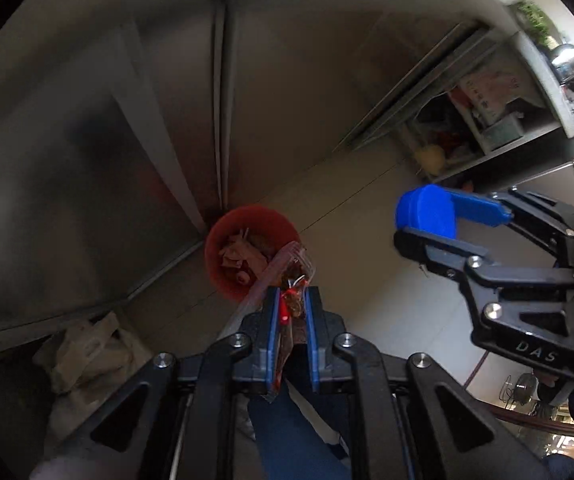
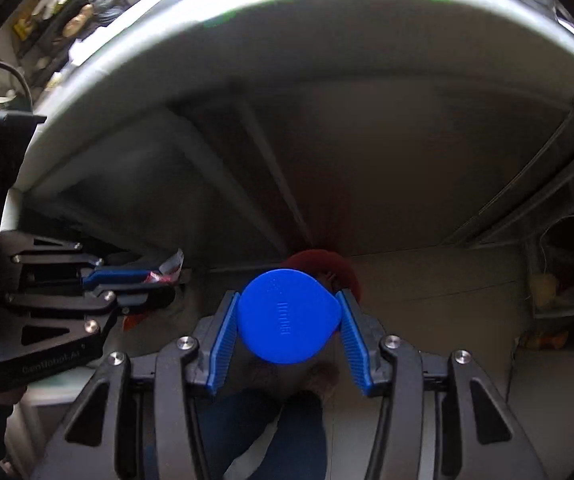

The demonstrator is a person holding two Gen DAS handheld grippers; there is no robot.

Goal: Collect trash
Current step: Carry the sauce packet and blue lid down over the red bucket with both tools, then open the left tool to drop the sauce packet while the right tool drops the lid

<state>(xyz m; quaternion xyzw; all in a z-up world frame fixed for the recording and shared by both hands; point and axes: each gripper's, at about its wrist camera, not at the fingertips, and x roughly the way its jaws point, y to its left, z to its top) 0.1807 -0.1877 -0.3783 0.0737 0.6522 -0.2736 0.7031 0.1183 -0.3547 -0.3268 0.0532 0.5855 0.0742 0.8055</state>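
While both grippers point steeply down at the floor, the left gripper (image 1: 291,304) has its jaws nearly closed, pinching a clear wrapper (image 1: 287,320) streaked with red, just above the red bin (image 1: 223,276) of scraps; the right gripper (image 2: 287,322) holds a round blue lid (image 2: 289,316) between partly spread pads, the bin mostly hidden behind it.

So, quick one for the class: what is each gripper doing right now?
Left gripper: shut on a clear wrapper with red bits.
Right gripper: shut on a blue lid.
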